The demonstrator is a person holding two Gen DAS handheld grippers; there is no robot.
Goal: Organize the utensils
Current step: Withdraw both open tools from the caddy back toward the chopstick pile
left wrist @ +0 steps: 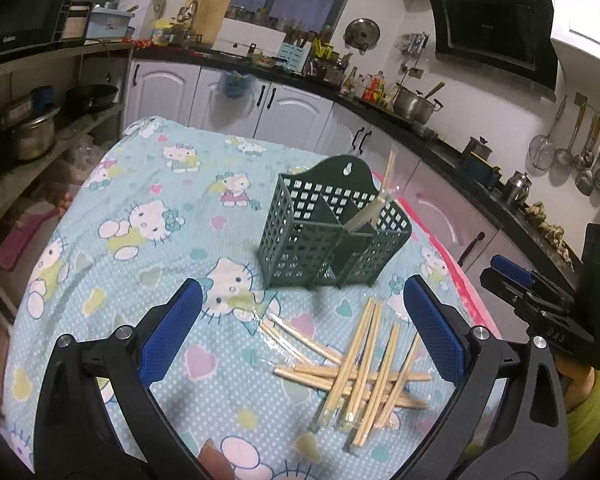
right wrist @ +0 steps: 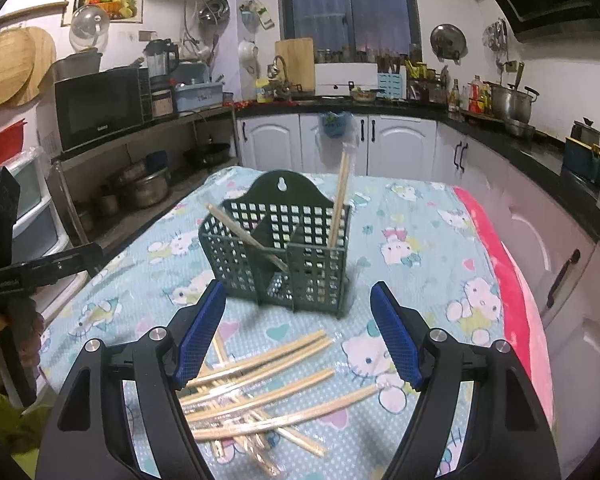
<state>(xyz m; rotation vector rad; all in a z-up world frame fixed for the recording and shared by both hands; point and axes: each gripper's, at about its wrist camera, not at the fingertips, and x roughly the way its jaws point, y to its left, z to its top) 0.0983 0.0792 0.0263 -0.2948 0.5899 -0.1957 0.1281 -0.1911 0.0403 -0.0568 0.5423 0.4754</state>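
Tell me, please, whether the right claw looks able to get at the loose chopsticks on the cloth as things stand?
Probably yes. The right claw stands open and empty just above the pile of wrapped chopsticks, with nothing between them; the green holder sits farther back, out of the way.

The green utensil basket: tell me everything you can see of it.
The green utensil basket looks like dark green plastic, with lattice walls, inner dividers and a taller arched back pierced by a keyhole hanging slot. It stands upright on the cartoon-print cloth, beyond the loose pile of chopsticks. Two wrapped chopstick pairs are already inside: one leaning left, one nearly upright on the right. Neither gripper touches it.
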